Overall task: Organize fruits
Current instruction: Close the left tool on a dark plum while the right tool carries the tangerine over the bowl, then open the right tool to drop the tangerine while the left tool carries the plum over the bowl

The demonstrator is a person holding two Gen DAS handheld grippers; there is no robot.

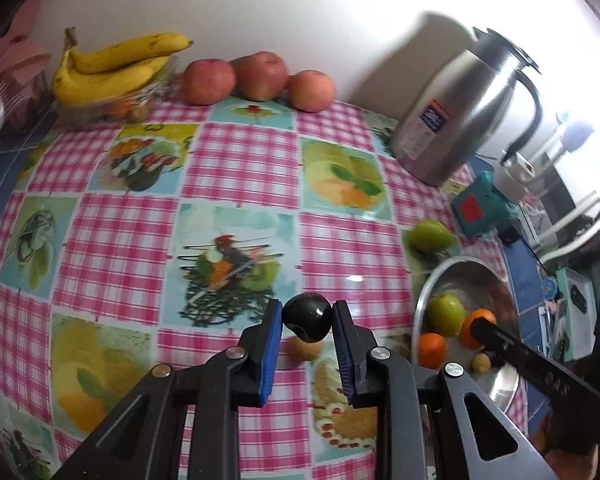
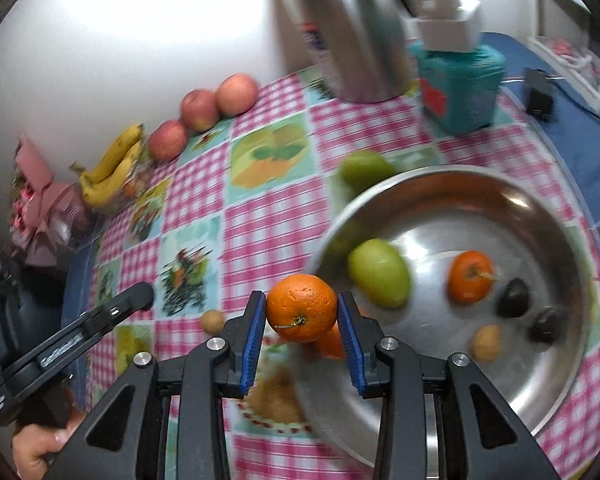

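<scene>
A pink-and-white checked tablecloth with pale blue fruit-print squares (image 1: pixel 240 168) fills both views. Yellow bananas (image 1: pixel 116 64) lie upper left, reddish-pink apples (image 1: pixel 256 78) beside them. The shiny silver metal bowl (image 2: pixel 540 380) holds a green fruit (image 2: pixel 378 272), an orange tangerine (image 2: pixel 470 276) and dark, near-black fruits (image 2: pixel 512 298).

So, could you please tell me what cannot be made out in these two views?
- Right wrist view: the metal bowl's near rim is hidden behind the right gripper holding an orange.
- Right wrist view: motion blur hides the steel jug's label.
- Left wrist view: the plastic tray's contents lie under the bananas, blurred.
</scene>
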